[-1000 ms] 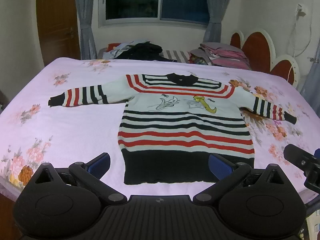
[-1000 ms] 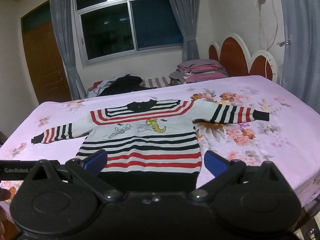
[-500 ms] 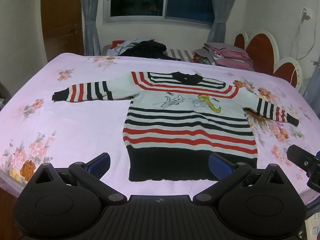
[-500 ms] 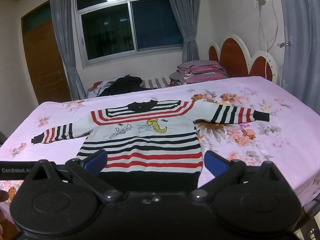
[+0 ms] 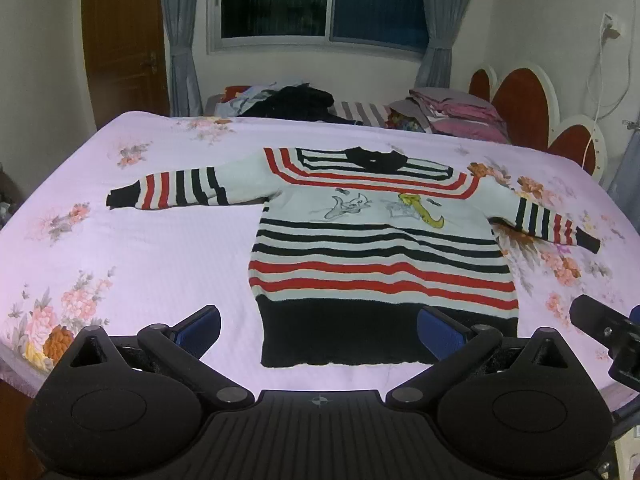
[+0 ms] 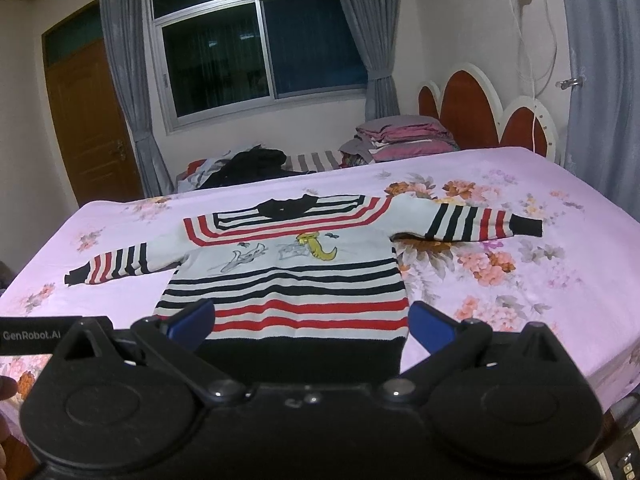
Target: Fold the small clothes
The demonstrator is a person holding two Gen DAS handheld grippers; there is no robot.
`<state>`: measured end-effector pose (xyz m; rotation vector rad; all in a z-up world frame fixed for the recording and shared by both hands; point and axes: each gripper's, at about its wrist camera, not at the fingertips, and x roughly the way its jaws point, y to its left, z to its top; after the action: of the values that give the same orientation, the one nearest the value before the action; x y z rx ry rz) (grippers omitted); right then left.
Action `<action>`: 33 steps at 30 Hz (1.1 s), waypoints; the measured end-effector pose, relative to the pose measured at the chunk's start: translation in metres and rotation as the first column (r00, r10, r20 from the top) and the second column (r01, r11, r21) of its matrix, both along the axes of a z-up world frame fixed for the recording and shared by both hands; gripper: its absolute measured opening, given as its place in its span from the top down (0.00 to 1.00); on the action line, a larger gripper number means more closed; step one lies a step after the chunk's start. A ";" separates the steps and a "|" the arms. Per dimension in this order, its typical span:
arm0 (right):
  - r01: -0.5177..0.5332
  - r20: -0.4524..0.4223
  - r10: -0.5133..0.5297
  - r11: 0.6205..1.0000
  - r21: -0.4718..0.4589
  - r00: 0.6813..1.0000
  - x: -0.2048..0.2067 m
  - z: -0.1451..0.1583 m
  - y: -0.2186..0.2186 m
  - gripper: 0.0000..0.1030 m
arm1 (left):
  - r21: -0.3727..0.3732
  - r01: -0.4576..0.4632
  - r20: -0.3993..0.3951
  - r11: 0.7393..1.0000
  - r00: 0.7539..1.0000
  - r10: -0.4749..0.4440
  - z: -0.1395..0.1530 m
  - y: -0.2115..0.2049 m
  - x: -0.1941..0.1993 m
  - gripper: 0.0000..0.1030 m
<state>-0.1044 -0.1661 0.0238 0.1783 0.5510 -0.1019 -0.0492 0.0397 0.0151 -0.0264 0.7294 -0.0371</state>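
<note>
A small striped sweater (image 5: 380, 256), white with red and black bands and a black hem, lies flat and face up on the bed, both sleeves spread out. It also shows in the right wrist view (image 6: 288, 280). My left gripper (image 5: 318, 330) is open and empty, held just short of the sweater's black hem. My right gripper (image 6: 310, 320) is open and empty, also at the hem end. The tip of the right gripper shows at the right edge of the left wrist view (image 5: 600, 324).
The bed has a pink flowered sheet (image 5: 120, 260). A heap of loose clothes (image 5: 288, 100) and a stack of folded clothes (image 5: 452, 114) lie at the far side. A red and white headboard (image 5: 528, 104) stands on the right, a wooden door (image 5: 120, 48) at the left.
The left wrist view has shifted a little, so the sweater sits slightly more to the right and further off. The right gripper has barely moved. Both stay open.
</note>
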 end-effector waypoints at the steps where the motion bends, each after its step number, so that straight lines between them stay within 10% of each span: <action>1: -0.002 0.000 0.002 1.000 0.000 1.000 0.000 0.000 0.000 0.00 | 0.002 -0.002 0.000 1.000 1.000 0.002 0.000 0.000 0.000 0.00; 33: 0.003 -0.027 -0.003 1.000 -0.005 1.000 0.021 -0.016 -0.003 0.00 | -0.009 0.005 -0.025 1.000 1.000 -0.005 -0.012 -0.004 0.029 0.00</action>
<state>-0.0832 -0.1689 0.0078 0.1737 0.5771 -0.1089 -0.0202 0.0358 0.0031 -0.0339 0.7544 -0.0447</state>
